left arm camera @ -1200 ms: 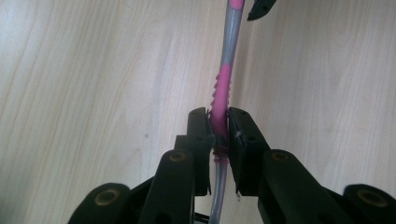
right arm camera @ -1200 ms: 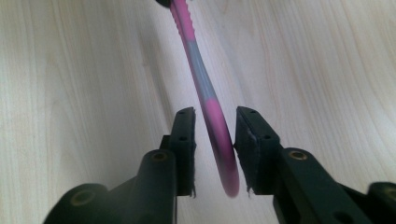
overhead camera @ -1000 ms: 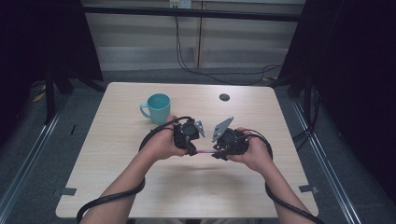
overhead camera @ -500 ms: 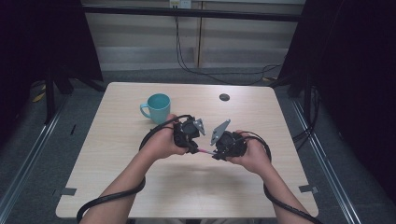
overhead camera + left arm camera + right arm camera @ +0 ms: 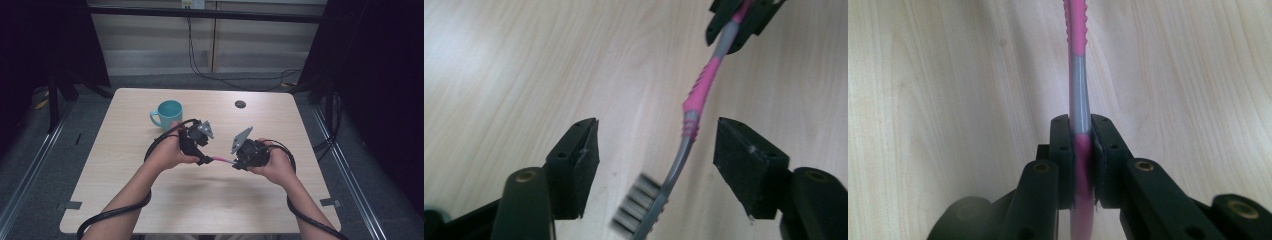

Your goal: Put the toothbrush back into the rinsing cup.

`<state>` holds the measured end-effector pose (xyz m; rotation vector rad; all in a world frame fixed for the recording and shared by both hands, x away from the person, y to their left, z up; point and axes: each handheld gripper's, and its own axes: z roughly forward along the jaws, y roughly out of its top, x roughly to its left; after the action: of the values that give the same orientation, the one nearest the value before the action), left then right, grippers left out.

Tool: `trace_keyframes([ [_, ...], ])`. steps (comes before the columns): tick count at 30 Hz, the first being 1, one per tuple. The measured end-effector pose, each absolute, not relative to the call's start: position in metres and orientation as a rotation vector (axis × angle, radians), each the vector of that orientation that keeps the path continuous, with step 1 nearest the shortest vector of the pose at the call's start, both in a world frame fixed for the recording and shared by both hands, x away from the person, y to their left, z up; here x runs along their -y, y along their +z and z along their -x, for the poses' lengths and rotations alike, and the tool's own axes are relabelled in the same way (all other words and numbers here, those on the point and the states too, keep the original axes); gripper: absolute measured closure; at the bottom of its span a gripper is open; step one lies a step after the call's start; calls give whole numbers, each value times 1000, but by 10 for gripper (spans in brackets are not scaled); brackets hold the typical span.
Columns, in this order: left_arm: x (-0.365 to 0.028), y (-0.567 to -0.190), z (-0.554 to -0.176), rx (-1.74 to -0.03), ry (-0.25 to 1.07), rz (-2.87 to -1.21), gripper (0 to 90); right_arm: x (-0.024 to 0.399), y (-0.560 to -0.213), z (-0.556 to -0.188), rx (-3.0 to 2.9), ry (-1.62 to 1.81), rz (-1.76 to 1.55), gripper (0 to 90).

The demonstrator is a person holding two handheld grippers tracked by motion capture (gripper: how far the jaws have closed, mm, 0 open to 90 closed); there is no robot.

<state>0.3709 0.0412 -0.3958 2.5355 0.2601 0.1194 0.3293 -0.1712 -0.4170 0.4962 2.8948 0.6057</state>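
This is looking like a lab or recording rig rather than a home. A bare light-wood table (image 5: 210, 200) is standing alone on grey carpet (image 5: 30, 170), with dark curtains (image 5: 385, 75) hanging at the left and right sides. Cables (image 5: 200, 50) are trailing down the pale panelled wall (image 5: 150, 45) at the far end, beneath a black rail (image 5: 210, 14). Tape marks (image 5: 73, 205) are sitting at the table's near corners.
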Motion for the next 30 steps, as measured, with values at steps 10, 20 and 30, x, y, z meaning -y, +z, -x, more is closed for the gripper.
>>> trace_keyframes([
  [10,-59,-396,-375,-338,107,-2493,317,189,-415,-329,-2864,606,-560,814],
  [20,-73,-403,-380,-407,67,-2460,310,205,-415,-332,-2819,667,-641,814],
  [30,-83,-410,-379,-457,52,-2431,312,207,-417,-333,-2795,764,-741,813],
])
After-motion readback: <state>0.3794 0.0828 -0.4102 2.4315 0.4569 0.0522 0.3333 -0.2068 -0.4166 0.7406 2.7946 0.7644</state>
